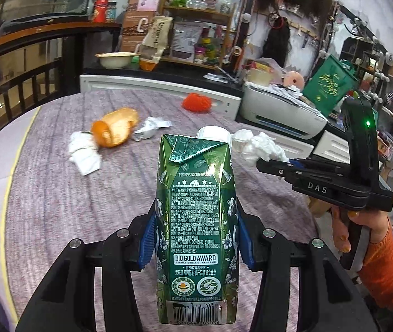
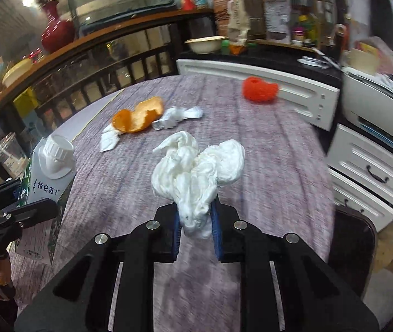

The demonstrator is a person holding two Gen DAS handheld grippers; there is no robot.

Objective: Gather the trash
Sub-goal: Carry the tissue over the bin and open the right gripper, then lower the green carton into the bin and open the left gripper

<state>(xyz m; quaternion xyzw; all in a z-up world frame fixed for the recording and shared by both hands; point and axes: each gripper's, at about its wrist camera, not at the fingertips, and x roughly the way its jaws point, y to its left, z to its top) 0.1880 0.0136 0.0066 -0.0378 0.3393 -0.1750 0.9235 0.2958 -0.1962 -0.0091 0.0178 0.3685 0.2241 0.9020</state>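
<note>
Left wrist view: the left hand-held gripper (image 1: 196, 238) is closed on a green milk carton (image 1: 195, 221), its blue pads pressed against the carton's two sides, the carton upright with its white cap away from the camera. Beyond it on the purple-grey counter (image 1: 58, 207) lie an orange peel (image 1: 114, 130), a flat white tissue (image 1: 84, 152) touching the peel, and a crumpled silver wrapper (image 1: 150, 128) just beside the peel. A red scrubber (image 1: 197, 102) sits near the counter's far edge. To the right, the right hand-held gripper (image 1: 271, 163) clamps a crumpled white tissue wad (image 1: 257, 145), held by a hand (image 1: 346, 229) in an orange sleeve.

Right wrist view: the right hand-held gripper (image 2: 196, 221) is nearly closed, pinching the tissue wad (image 2: 196, 171) between its blue pads; the wad bulges up above the fingers. The peel (image 2: 138, 119), flat tissue (image 2: 109, 139) and wrapper (image 2: 177, 117) lie together toward the far left part of the counter (image 2: 265, 166), the scrubber (image 2: 260, 88) at the far edge. At left, the carton (image 2: 46, 177) is gripped by the left hand-held gripper (image 2: 27, 202).
</note>
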